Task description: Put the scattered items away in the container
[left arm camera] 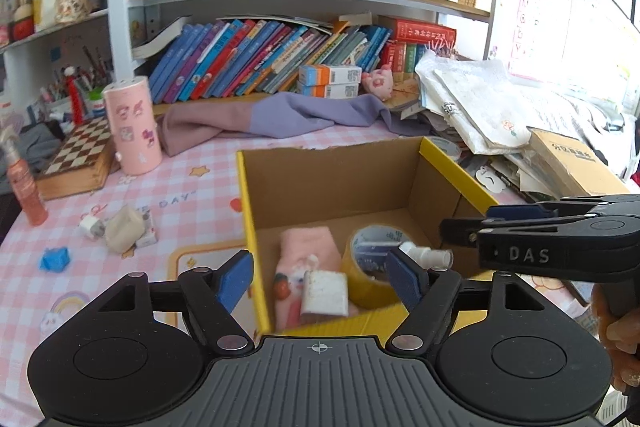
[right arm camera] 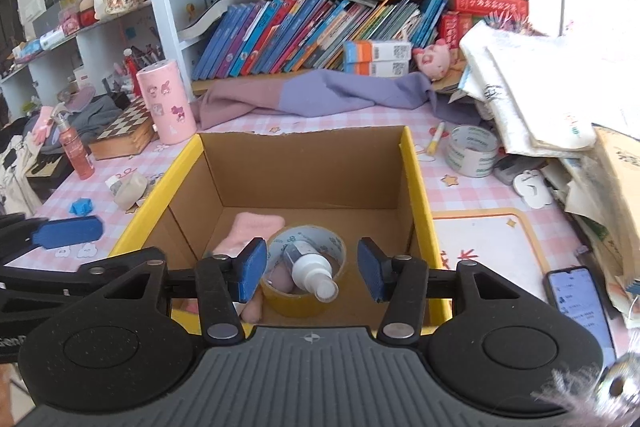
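state: left hand-held gripper and right hand-held gripper both parted, empty, over box | in box: sock, tape roll, spray bottle | left out: blue scrap, beige wad toward table's left edge, white tape toward right edge | risk: grippers crowd, may clip each other or box rim.

A pink cylinder with stickers stands upright near the desk's far left edge, just beside a chessboard box. A purple cloth lies along the far edge under the row of books. A phone lies near the right edge, beside stacked papers.
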{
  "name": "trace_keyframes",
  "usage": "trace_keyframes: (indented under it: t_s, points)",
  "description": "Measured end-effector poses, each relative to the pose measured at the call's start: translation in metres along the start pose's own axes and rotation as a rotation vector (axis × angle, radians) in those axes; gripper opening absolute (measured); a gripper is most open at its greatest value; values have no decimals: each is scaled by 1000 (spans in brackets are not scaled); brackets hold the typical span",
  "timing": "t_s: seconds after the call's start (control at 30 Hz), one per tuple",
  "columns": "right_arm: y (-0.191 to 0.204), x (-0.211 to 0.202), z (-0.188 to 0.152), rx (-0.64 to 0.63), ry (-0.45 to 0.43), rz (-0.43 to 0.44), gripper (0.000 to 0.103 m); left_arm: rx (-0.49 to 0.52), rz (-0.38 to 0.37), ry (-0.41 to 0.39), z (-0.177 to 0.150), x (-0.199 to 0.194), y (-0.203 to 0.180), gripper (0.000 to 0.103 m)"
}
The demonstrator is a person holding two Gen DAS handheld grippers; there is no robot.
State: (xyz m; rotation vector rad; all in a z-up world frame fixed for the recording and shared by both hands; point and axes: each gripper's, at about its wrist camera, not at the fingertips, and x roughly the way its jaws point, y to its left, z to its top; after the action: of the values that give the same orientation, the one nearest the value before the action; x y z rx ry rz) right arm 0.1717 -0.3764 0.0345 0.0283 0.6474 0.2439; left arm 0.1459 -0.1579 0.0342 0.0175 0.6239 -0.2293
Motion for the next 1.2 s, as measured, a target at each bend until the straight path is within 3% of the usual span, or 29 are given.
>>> trace_keyframes:
  t_s: [0.7, 1.2]
  points:
    - [70, -39, -58, 17, 5, -148, 52, 13, -38, 34, -43, -47, 50, 76]
    - [127, -52, -88, 46, 57, -140, 59, 15, -49, 64, -71, -81, 90, 82]
